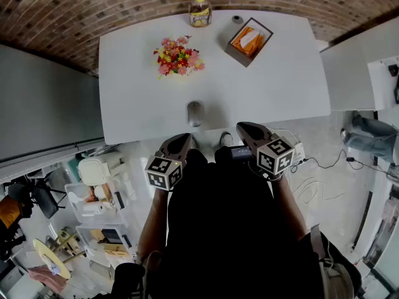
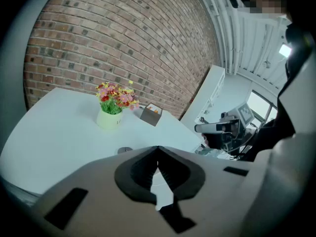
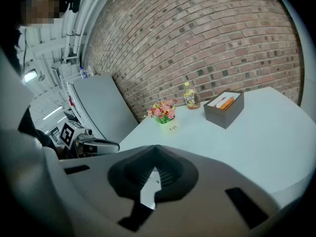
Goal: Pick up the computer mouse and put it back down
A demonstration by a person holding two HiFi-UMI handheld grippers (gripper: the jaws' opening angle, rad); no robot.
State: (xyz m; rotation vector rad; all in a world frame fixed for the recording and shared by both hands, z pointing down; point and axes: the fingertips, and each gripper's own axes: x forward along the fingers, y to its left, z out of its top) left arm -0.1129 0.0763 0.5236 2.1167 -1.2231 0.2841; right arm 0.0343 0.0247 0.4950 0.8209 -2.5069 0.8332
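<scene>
A grey mouse [image 1: 195, 113] lies at the six o'clock edge of a white table [image 1: 280, 86], within easy reach. The left tongs [image 1: 182, 141] at its seven o'clock and the right tongs [image 1: 244, 129] at its four o'clock are both closed and empty, apparently waiting to start. The flower pot [image 3: 172, 127] reads "Life", but the label on the bottle [image 1: 200, 10] is too small to read.

The right hand-held gripper [image 3: 155, 146] is pointing toward the white table [image 3: 261, 137], its jaws meeting at the tips with nothing between them. A flower pot [image 3: 168, 118], a bottle [image 3: 191, 97] and a grey box [image 3: 224, 110] are standing farther back, before a brick wall [image 3: 207, 38].
</scene>
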